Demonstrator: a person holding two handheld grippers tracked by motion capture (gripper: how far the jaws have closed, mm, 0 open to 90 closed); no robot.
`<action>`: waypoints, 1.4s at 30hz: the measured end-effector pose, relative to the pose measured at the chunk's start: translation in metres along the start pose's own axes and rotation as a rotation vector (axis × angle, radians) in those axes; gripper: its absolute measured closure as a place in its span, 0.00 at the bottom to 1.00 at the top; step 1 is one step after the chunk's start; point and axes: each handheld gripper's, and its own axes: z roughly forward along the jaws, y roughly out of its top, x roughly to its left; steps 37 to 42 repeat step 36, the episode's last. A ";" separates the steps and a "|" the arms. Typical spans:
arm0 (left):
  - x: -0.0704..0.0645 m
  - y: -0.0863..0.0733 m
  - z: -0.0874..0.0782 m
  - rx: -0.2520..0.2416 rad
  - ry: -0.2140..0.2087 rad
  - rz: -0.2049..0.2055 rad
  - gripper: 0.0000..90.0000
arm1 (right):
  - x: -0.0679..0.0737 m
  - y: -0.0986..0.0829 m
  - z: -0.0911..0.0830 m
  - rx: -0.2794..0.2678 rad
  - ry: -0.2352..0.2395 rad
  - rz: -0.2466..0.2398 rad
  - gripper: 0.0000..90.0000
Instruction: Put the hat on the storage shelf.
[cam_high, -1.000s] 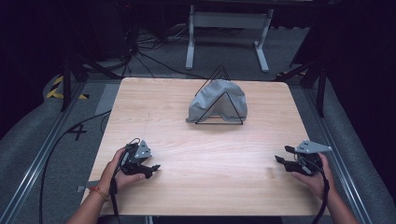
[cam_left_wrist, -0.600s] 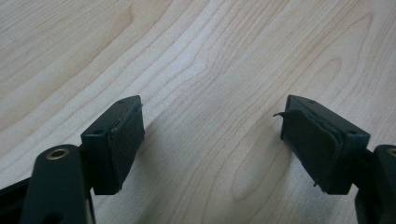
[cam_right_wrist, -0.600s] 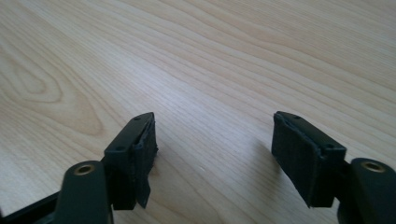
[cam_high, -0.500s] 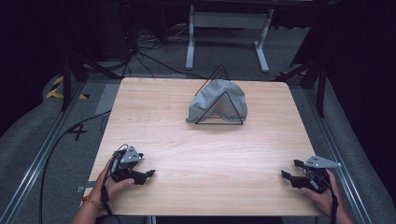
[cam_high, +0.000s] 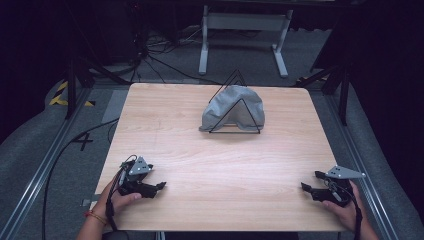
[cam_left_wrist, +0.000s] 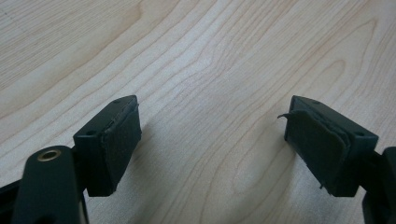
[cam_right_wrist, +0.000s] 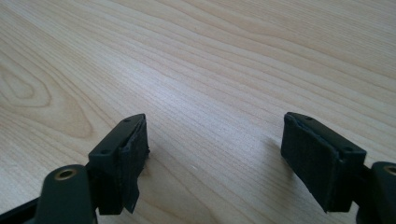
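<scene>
A grey cloth (cam_high: 227, 109) hangs draped over a black wire triangular rack (cam_high: 236, 101) at the far middle of the wooden table (cam_high: 220, 165). My left gripper (cam_high: 159, 187) rests low on the table near its front left corner, held by a hand. Seen in its own view, the left gripper (cam_left_wrist: 212, 140) is open, jaws wide apart over bare wood. My right gripper (cam_high: 305, 187) sits near the front right corner, also in a hand. In its own view the right gripper (cam_right_wrist: 215, 156) is open with nothing between the pads.
Metal rails run along both sides of the table on grey carpet. A white stand (cam_high: 242, 22) and black cables (cam_high: 155, 57) lie on the floor beyond the far edge. A cable (cam_high: 60, 160) trails off the left side.
Both hands have drawn back toward the front edge of the table and lowered the grippers onto it. The cloth and rack have not moved.
</scene>
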 end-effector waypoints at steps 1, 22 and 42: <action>-0.001 0.000 0.000 0.000 0.000 -0.010 0.21 | 0.000 0.000 0.000 0.001 0.000 0.000 0.25; 0.000 0.000 0.001 0.002 0.005 -0.015 0.18 | -0.001 0.001 0.001 0.003 0.006 0.000 0.25; 0.000 0.000 0.000 0.006 0.007 -0.005 0.17 | -0.001 0.001 0.001 0.000 0.008 0.003 0.24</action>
